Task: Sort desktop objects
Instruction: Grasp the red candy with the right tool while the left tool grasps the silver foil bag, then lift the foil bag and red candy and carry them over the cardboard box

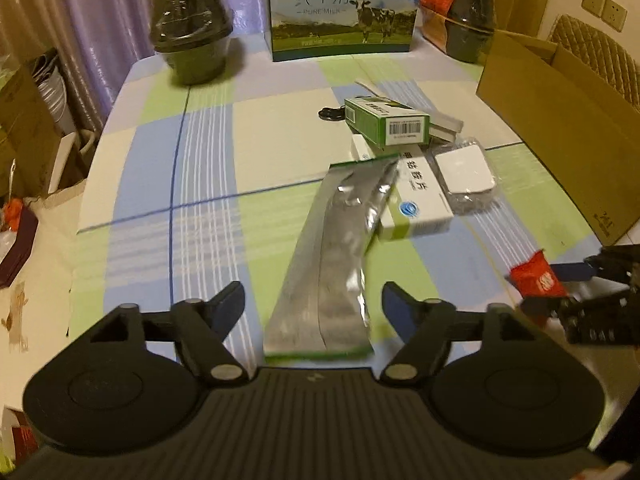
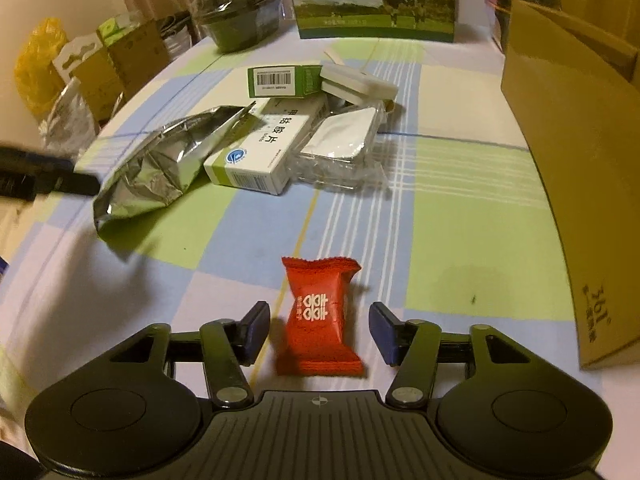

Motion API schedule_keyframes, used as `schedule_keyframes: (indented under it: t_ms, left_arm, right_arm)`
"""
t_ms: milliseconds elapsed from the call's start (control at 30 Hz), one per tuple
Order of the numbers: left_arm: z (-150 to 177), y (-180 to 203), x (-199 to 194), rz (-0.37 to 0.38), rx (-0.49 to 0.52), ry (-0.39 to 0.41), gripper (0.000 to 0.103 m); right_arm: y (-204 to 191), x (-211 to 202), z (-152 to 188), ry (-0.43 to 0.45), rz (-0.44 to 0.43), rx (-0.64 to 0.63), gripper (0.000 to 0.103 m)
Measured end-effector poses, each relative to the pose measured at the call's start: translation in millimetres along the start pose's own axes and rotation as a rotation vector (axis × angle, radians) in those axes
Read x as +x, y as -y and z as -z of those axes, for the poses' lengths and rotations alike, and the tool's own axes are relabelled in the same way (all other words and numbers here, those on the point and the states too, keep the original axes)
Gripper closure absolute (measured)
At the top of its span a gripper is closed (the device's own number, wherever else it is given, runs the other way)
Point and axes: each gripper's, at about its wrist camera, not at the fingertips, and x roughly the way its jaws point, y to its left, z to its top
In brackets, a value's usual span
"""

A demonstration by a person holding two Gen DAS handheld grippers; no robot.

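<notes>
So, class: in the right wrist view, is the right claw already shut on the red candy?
No. The right claw stands open, with gaps beside the red candy.

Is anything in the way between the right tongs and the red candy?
Nothing visible. The candy already sits between the open fingers of the right tongs, with a clear gap on each side.

The foil pouch (image 1: 332, 256) lies lengthwise mid-table, its far end resting on the medicine box (image 1: 416, 196), with the sealed tray (image 1: 466, 174) just right of that box. Behind them sits the barcode carton (image 1: 390, 120), the milk carton (image 1: 344, 8) at the far edge, the cardboard box (image 1: 560, 140) to the right. The candy packet (image 2: 318, 316) lies nearer, apart from the pile.
</notes>
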Motion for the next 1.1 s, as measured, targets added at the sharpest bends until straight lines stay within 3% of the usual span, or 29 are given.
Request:
schedule_keyframes:
  t_ms: [133, 167, 200, 333, 433, 467, 500, 667, 933, 1100]
  left_arm:
    - [-16, -3, 23, 0.016, 0.036, -0.026, 0.031]
    - [-19, -3, 29, 0.027, 0.039, -0.034, 0.031]
    - [-22, -3, 34, 0.033, 0.043, -0.041, 0.031]
    - [-30, -3, 58, 0.06, 0.067, -0.081, 0.032]
    - [-32, -2, 73, 0.092, 0.076, -0.127, 0.042]
    - [-31, -1, 77, 0.091, 0.088, -0.147, 0.054]
    - [-30, 0, 80, 0.092, 0.096, -0.16, 0.059]
    - [-20, 2, 72, 0.077, 0.088, -0.185, 0.066]
    - [31, 24, 29, 0.09, 0.053, -0.256, 0.065]
    - [36, 32, 22, 0.076, 0.104, -0.264, 0.046]
  right_arm:
    - [-9, 6, -1, -0.002, 0.04, -0.09, 0.052]
    - [-11, 8, -1, -0.001, 0.043, -0.108, 0.056]
    - [-13, 9, -2, 0.003, 0.042, -0.12, 0.076]
    - [-11, 8, -8, 0.017, 0.009, -0.083, 0.077]
    - [-9, 6, -14, 0.035, -0.007, -0.045, 0.077]
    - [-9, 6, -16, 0.037, -0.012, -0.037, 0.077]
    - [-8, 7, -18, 0.037, -0.014, -0.03, 0.077]
    - [-7, 6, -21, 0.034, -0.025, -0.007, 0.077]
    - [1, -3, -14, 0.012, -0.044, 0.044, 0.077]
    - [2, -5, -9, 0.007, -0.048, 0.048, 0.077]
